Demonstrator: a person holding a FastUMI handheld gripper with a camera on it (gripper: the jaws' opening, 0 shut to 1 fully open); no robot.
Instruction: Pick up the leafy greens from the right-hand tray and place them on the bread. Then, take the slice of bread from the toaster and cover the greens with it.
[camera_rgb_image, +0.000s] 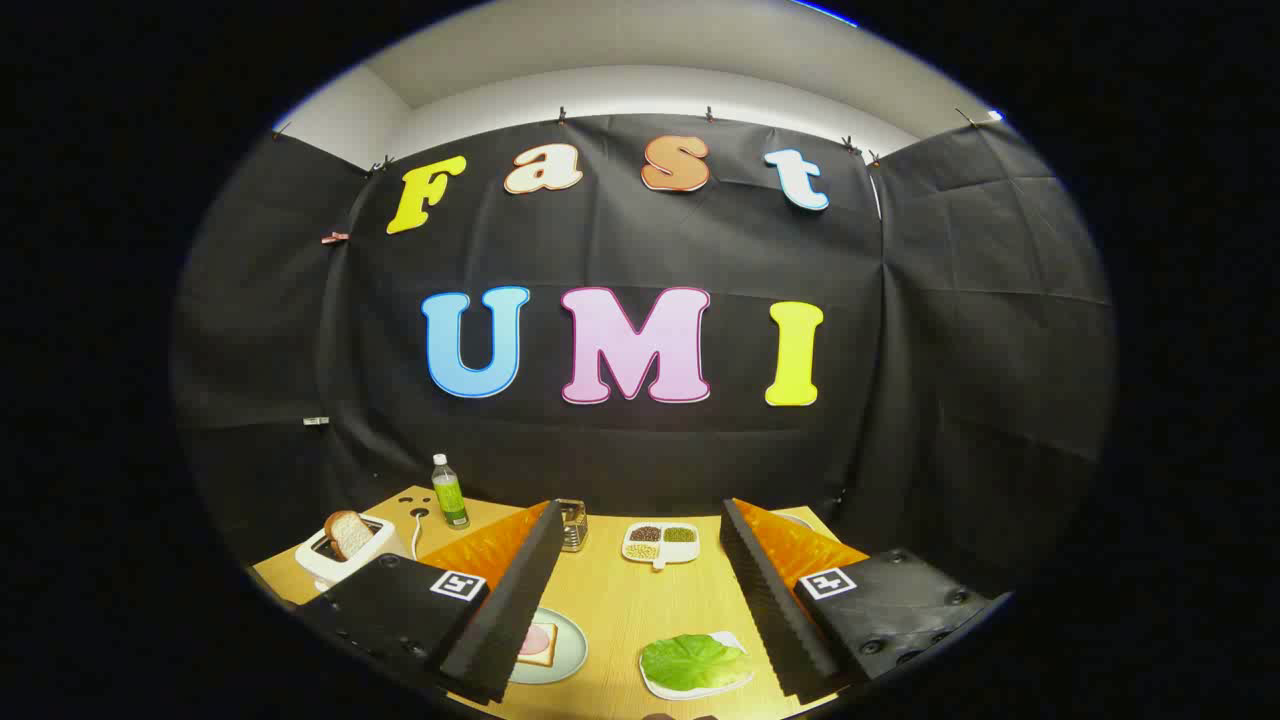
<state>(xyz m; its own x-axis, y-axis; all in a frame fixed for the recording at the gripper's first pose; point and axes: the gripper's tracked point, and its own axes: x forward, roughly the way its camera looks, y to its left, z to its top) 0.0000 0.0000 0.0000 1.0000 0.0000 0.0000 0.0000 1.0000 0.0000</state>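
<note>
Green bottle (449, 492), metal rack (571, 526), four-part seed dish (660, 543).

The wooden bench (620, 610) carries a white toaster (345, 556), a bottle (449, 492), a small metal container (572, 525), a four-part dish of grains (660, 543), a round plate (560, 655) and a white tray (700, 685) under the open gripper (640, 610).
</note>
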